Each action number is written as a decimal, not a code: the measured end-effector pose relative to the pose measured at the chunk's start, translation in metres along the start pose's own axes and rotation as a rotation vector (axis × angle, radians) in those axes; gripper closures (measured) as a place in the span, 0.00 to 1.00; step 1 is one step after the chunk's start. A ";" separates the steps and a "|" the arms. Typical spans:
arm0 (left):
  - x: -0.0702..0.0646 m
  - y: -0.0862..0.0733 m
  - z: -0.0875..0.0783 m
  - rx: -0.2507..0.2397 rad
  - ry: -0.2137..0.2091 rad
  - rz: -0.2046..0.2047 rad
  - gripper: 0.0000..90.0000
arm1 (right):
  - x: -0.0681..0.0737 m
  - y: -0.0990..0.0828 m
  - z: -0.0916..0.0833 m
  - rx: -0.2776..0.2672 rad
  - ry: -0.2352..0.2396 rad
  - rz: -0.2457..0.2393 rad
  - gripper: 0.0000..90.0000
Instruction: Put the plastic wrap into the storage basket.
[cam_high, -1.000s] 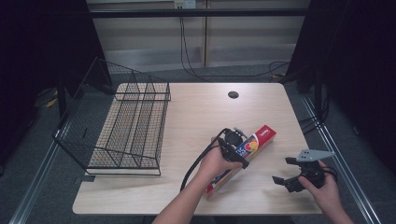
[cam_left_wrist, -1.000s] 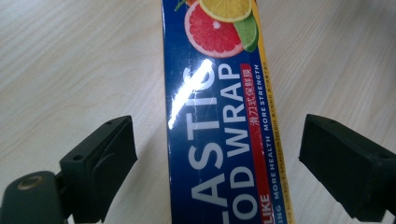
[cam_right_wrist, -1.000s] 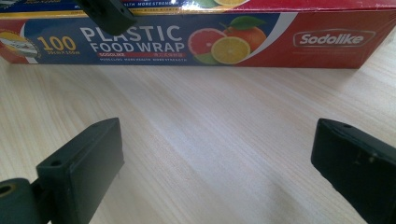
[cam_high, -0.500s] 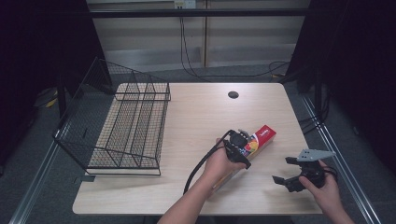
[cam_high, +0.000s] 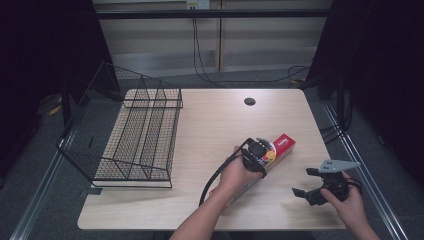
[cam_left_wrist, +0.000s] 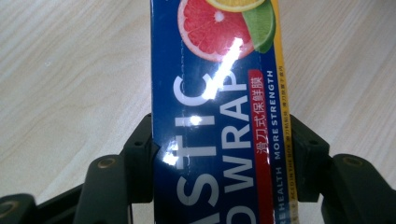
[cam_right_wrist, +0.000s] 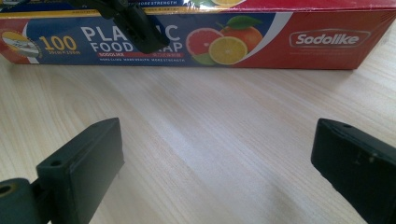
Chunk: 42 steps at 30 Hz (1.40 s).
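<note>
Left gripper view shows left tongs (cam_left_wrist: 219, 161) having just closed, clamping the long blue-and-red cardboard plastic-wrap box (cam_left_wrist: 219, 93); lifting toward the black wire rack (cam_high: 135, 135) remains. Right tongs (cam_right_wrist: 219, 177) gape empty.

The plastic wrap box (cam_right_wrist: 205, 39) carries all the readable print. On its long side, in the right gripper view, white letters read "PLA…C FOOD …AP", partly covered by a black jaw; left of them stands "100" in yellow, and right of the citrus picture, on the red end, the brand "Sodolike". On the box's top face (cam_left_wrist: 219, 116), in the left gripper view: "…STIC", "WRAP", Chinese characters on a red strip, and "HEALTH MORE STRENGTH".
</note>
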<state>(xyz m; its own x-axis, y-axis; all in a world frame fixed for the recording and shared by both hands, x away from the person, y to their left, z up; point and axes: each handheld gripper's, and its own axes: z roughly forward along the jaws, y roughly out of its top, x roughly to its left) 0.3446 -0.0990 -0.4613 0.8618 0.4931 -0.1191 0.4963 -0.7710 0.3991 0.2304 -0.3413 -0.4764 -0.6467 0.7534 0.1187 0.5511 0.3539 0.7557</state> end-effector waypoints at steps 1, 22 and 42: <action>0.001 -0.001 0.000 -0.001 -0.008 -0.018 0.46 | 0.000 0.000 0.000 -0.001 0.000 0.000 0.02; 0.025 -0.002 -0.033 0.038 -0.019 -0.103 0.47 | -0.001 0.001 -0.002 -0.015 0.007 0.008 0.02; 0.050 -0.007 -0.076 0.035 0.018 -0.184 0.47 | -0.001 0.001 -0.001 -0.019 0.010 0.006 0.02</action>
<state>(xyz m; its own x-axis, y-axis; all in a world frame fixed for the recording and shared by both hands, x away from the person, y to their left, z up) 0.3760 -0.0385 -0.4005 0.7543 0.6339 -0.1711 0.6490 -0.6804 0.3405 0.2316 -0.3424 -0.4751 -0.6490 0.7497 0.1294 0.5445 0.3391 0.7671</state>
